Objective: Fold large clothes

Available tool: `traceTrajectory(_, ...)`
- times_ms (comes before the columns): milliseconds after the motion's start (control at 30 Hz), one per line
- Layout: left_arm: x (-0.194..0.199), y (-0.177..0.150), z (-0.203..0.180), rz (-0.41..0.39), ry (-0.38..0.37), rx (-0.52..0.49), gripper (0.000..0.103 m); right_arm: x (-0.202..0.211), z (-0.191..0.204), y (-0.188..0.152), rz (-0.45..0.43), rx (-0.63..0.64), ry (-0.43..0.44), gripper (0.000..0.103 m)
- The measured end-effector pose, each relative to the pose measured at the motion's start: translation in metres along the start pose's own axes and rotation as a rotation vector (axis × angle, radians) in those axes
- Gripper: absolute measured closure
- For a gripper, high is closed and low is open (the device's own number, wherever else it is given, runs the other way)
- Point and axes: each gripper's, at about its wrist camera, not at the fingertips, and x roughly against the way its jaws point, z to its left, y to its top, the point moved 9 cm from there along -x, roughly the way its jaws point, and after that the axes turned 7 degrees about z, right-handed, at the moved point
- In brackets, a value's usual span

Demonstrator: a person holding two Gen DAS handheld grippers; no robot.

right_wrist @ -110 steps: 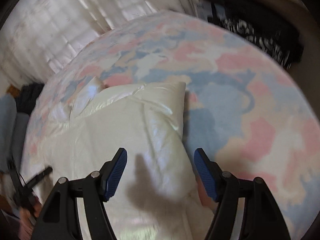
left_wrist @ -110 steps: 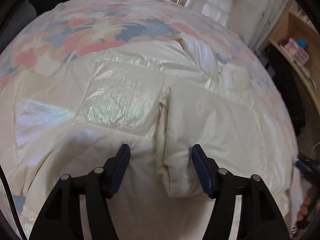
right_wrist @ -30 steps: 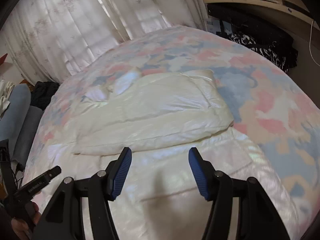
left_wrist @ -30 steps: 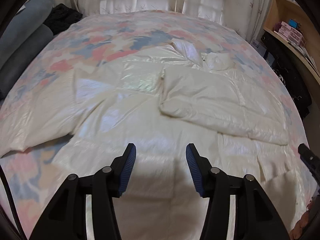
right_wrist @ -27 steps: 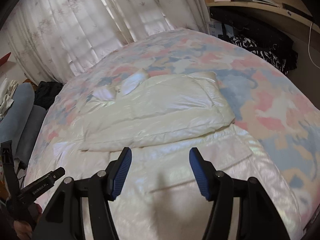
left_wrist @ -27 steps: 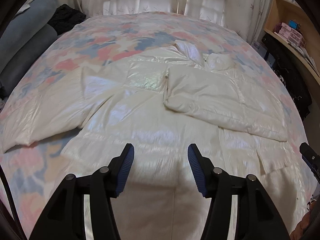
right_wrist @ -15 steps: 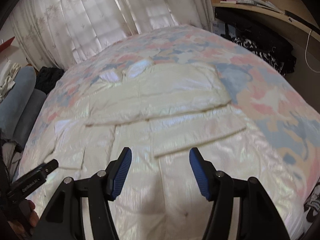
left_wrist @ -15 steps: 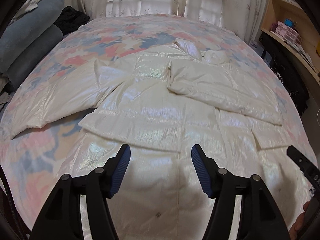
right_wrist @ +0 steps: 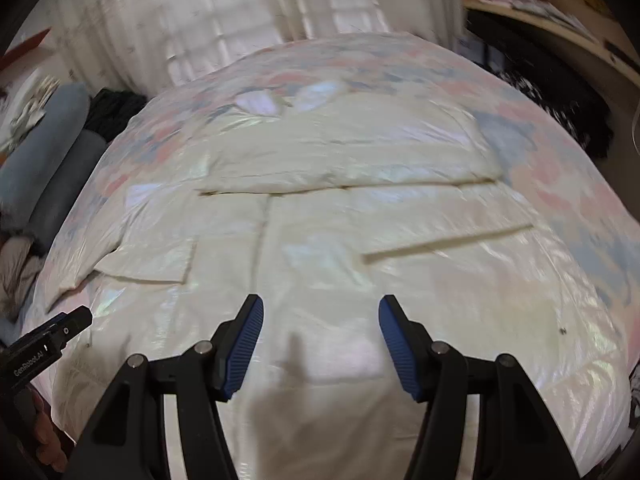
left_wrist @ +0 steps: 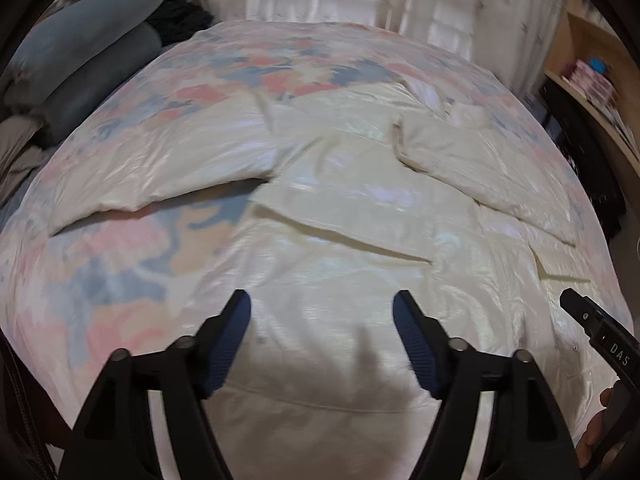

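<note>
A long cream, shiny padded coat [left_wrist: 352, 216] lies spread on the bed, hem toward me; it also shows in the right wrist view [right_wrist: 320, 216]. Its right sleeve [left_wrist: 480, 172] is folded across the chest. Its left sleeve [left_wrist: 168, 168] lies stretched out to the left on the bedspread. My left gripper [left_wrist: 322, 320] is open and empty above the coat's lower left part. My right gripper [right_wrist: 321, 320] is open and empty above the lower middle. Each gripper shows at the edge of the other's view.
The bed has a pastel pink, blue and cream bedspread [left_wrist: 120, 272]. Grey pillows [left_wrist: 80, 60] and dark clothes lie at the left. White curtains [right_wrist: 200, 20] hang behind. A wooden shelf [left_wrist: 592, 76] with dark clothing below stands at the right.
Both grippers have pulled back from the folded sleeve toward the coat's hem. The left view has swung left, so the stretched-out left sleeve shows more fully. Both stay open.
</note>
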Motion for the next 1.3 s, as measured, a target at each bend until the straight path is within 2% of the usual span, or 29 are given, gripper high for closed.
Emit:
traceTrajectory(400,0.010,0.008,0.095,-0.037,0.028,0.138,0.028,-0.003,0.100,0.004,-0.020,0.215,0.020,0.043)
traceTrajectory(800,-0.018,0.015,0.159,-0.023,0.000,0.264,0.028,-0.029,0.174,0.017,-0.033,0.304,0.064,0.043)
traceTrajectory(1067,-0.057,0.026,0.201,0.005,-0.078,0.374,0.028,-0.059,0.225,0.025,-0.052,0.364,0.085,0.043)
traceTrajectory(1200,-0.078,0.039,0.229,-0.008,-0.131,0.472,0.028,-0.077,0.253,0.030,-0.051,0.399,0.101,0.043)
traceTrajectory(1300,-0.093,0.046,0.250,-0.026,-0.200,0.573,0.028,-0.089,0.269,0.036,-0.059,0.420,0.103,0.043)
